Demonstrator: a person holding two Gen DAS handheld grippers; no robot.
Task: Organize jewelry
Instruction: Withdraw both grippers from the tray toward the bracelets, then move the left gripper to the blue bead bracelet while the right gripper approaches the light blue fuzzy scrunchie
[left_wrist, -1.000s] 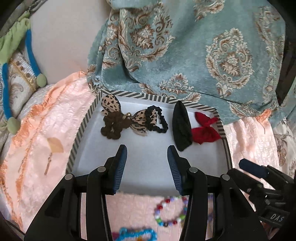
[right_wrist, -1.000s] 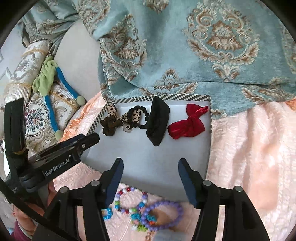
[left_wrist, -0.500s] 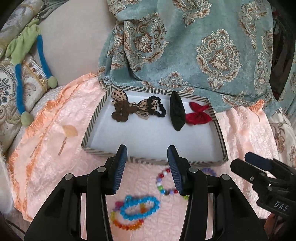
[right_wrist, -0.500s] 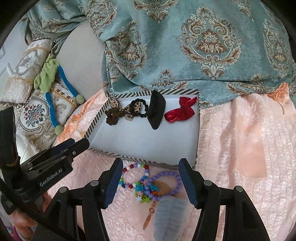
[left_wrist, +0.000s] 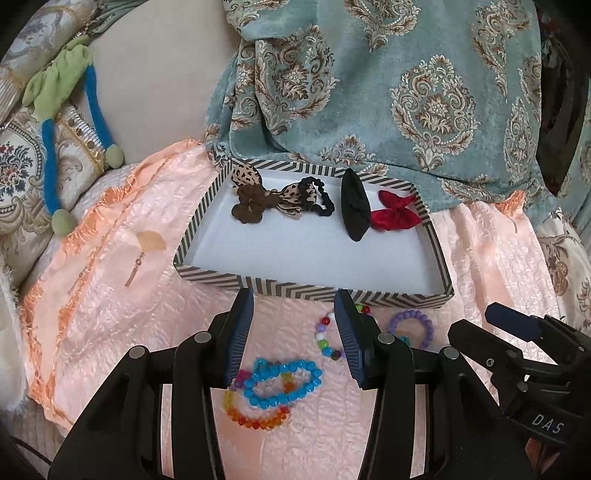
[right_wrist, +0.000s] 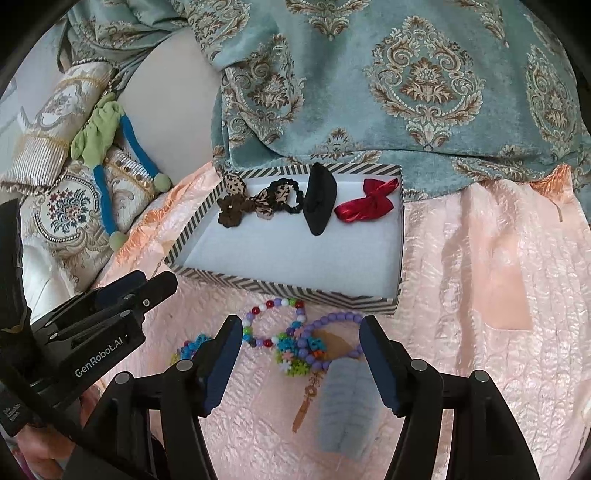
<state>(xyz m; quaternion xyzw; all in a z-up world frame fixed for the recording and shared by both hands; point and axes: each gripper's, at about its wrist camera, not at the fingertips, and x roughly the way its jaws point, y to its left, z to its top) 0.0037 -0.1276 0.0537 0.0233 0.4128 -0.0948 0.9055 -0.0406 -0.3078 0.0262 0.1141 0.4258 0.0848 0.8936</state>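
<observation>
Striped cardboard tray (right_wrist: 280, 286) sits on a peach quilted spread (right_wrist: 480, 295), its far row already filled: brown flower scrunchie (right_wrist: 229, 212), leopard bow (right_wrist: 271, 199), black scrunchie (right_wrist: 291, 195), black clip (right_wrist: 320, 201), red bow (right_wrist: 369, 205). Near half of the white floor is bare.

Left to sort, by my reading: the beads outside the near wall. Multicolour bead bracelet (right_wrist: 273, 321), purple bead bracelet (right_wrist: 332, 338) over a small flower-bead cluster (right_wrist: 295, 350), a tassel charm (right_wrist: 304, 406), a blue-grey fuzzy piece (right_wrist: 345, 402). Further left, blue bead bracelet (left_wrist: 284, 380) on a rainbow bracelet (left_wrist: 255, 419). Roughly half done.

Left gripper (left_wrist: 295, 328) hangs open above the blue beads, nothing held. Right gripper (right_wrist: 301, 354) straddles the purple pile, jaws opening, pads off the beads.

Obstacles: bracelets overlap and may lift together; the tray's near wall must be cleared. A teal damask throw (right_wrist: 406, 92) crowds the tray's far edge. A gold earring (left_wrist: 138, 258) lies apart on the left.
</observation>
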